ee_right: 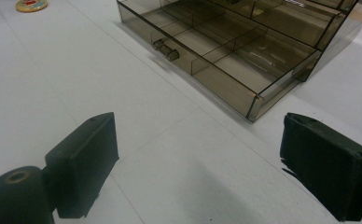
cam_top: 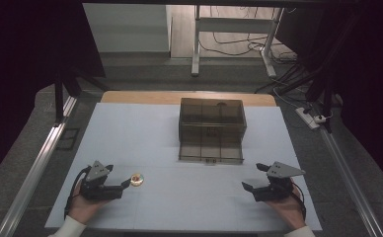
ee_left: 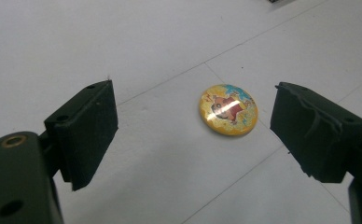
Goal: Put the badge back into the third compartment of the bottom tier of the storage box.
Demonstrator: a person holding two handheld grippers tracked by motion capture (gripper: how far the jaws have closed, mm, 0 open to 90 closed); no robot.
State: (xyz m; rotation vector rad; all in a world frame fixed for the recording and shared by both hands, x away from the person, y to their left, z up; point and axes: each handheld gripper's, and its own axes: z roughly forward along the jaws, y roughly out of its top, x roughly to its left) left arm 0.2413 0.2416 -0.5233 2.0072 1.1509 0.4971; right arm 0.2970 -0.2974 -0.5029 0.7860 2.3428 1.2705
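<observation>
**Q:** What lies on the table (cam_top: 130,128)?

**A:** From my remote station I see a white-covered table. At its far middle stands a smoky transparent drawer box (cam_top: 212,118), its lower drawer (cam_top: 211,148) pulled out toward me. In the right gripper view the drawer (ee_right: 226,60) shows dividers forming several compartments and a small knob (ee_right: 165,50) on its front. A round yellow badge (cam_top: 137,179) with a red figure lies flat on the near left of the table, well apart from the box.

**Q:** How do the grippers stand?

**A:** My left gripper (cam_top: 126,182) rests low on the table, jaws spread wide. In the left gripper view the badge (ee_left: 228,109) lies just ahead of the left gripper (ee_left: 193,135), between the lines of the two jaws, touching neither. My right gripper (cam_top: 254,177) sits at the near right, jaws likewise spread and holding nothing, pointing toward the drawer's near right corner. In its own view the right gripper (ee_right: 198,168) faces bare table; the badge (ee_right: 31,5) appears at the far upper left.
</observation>
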